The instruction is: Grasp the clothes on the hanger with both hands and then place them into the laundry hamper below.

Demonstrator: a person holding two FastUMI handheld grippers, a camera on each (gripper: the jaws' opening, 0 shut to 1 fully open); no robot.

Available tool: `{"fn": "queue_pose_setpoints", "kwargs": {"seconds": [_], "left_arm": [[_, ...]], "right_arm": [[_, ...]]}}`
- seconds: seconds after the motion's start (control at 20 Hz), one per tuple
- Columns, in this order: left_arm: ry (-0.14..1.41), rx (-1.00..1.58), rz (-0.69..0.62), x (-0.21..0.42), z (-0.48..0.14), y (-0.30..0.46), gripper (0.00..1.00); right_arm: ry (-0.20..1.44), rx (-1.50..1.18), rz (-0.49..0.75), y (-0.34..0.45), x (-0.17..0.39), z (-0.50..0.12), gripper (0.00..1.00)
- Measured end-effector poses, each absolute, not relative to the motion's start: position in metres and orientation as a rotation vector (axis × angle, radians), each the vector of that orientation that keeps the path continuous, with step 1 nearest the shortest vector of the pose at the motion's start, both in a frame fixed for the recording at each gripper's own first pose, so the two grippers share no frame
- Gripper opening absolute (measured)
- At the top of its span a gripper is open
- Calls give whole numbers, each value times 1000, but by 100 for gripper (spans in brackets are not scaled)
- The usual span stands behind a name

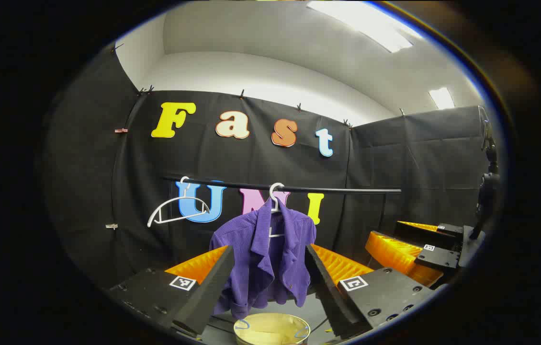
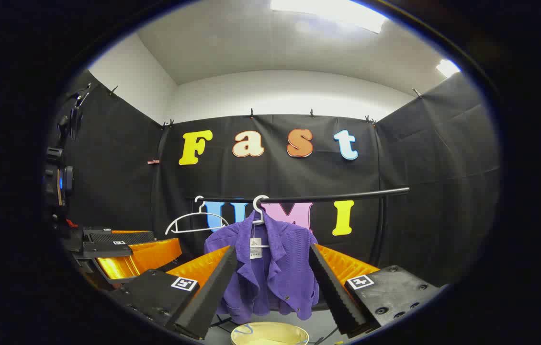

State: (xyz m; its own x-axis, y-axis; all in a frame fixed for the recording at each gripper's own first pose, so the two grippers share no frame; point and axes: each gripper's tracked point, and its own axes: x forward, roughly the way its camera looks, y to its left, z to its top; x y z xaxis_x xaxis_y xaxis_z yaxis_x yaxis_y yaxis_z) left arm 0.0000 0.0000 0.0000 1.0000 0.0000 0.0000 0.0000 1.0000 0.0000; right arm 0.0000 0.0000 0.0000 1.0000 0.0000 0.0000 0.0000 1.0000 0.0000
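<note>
Purple jacket on hanger, dead ahead of left gripper, jaws spread, empty; hamper directly below | right gripper view: jacket ahead, hanging vertical, right gripper spread, empty; neither clearly nearer.

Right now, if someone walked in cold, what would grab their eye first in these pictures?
A purple jacket on a white hanger, mid-rail on the black clothes rail, straight ahead in both views. Beside it hangs an empty white hanger, and below the jacket sits the pale yellow hamper. Both open tongs, left and right, frame the jacket without touching it.
</note>
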Motion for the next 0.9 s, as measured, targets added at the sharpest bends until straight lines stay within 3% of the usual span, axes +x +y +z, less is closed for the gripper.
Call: {"fn": "queue_pose_setpoints", "kwargs": {"seconds": [0.9], "left_arm": [[-6, -19, -34, -10, 0, 0, 93]], "right_arm": [[-3, -9, -32, 11, -1, -3, 97]]}}
